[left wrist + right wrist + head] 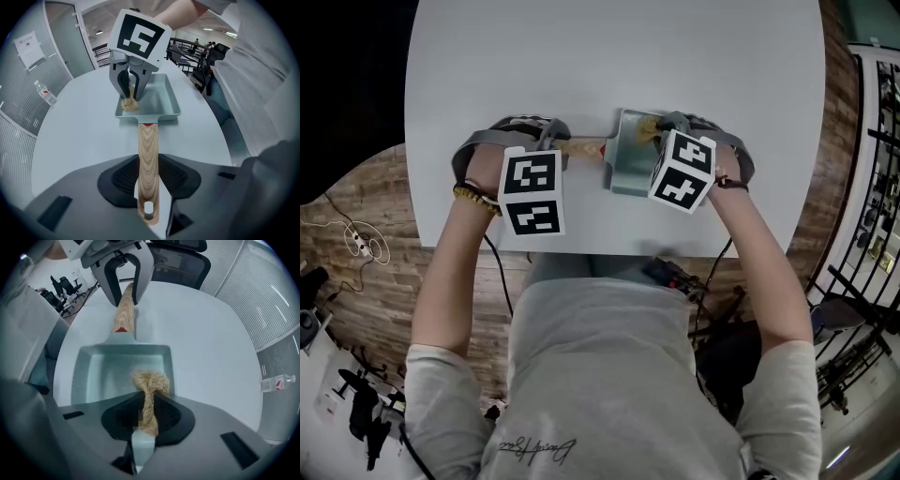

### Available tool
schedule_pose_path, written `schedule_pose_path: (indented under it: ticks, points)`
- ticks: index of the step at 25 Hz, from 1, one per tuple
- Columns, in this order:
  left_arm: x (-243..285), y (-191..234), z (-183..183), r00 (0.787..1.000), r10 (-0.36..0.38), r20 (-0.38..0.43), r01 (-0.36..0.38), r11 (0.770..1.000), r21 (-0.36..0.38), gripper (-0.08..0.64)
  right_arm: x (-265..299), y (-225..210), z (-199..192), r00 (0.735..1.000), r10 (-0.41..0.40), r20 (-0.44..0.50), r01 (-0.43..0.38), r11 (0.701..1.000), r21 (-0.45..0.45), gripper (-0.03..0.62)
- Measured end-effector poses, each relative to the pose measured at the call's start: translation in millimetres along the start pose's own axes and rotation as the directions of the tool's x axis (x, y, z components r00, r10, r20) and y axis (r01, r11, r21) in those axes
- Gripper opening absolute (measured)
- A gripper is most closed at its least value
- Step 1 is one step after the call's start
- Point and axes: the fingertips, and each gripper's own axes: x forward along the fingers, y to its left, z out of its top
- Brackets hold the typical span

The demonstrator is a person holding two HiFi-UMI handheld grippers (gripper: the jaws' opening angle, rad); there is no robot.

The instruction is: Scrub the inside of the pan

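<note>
A pale blue-grey rectangular pan (630,165) (159,96) (101,369) lies on the white table with its wooden handle (581,147) (147,164) (124,310) pointing left. My left gripper (149,206) (551,142) (123,284) is shut on the handle near its hanging hole. My right gripper (143,420) (661,127) (130,89) points down and is shut on a tan fibre scrubber (150,385) (130,104). The scrubber's tuft rests inside the pan at a near corner beside the rim. In the head view the marker cubes hide most of both grippers.
The round white table (581,66) has bare room around the pan. A small bottle (44,91) (276,383) lies far off near the table's edge. Office chairs (65,287) and a wood floor (366,216) lie beyond the table.
</note>
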Motion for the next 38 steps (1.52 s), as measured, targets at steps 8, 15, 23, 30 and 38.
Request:
schedule_pose_path:
  ticks: [8,15,23,30,38]
  points:
    - [1,-4,-4,1.0,0.003,0.009,-0.003,1.0,-0.021,0.138,3,6,4,0.994,-0.107,0.018,0.108,0.994,-0.018,0.071]
    - [3,6,-4,1.0,0.015,-0.001,-0.015,1.0,-0.027,0.138,2,14,0,0.998,-0.059,0.008,0.059,0.998,-0.018,0.071]
    - [5,12,-8,0.999,0.033,-0.004,-0.033,0.999,-0.027,0.138,1,51,-4,0.999,0.043,0.009,-0.043,0.999,-0.002,0.071]
    - [6,14,-9,0.999,0.033,-0.013,-0.033,0.999,-0.024,0.138,-2,86,-7,0.978,0.208,0.014,-0.209,0.978,0.022,0.069]
    - [6,11,-8,0.999,0.028,-0.015,-0.028,1.0,-0.006,0.138,-3,88,-7,0.976,0.216,0.034,-0.217,0.975,0.037,0.069]
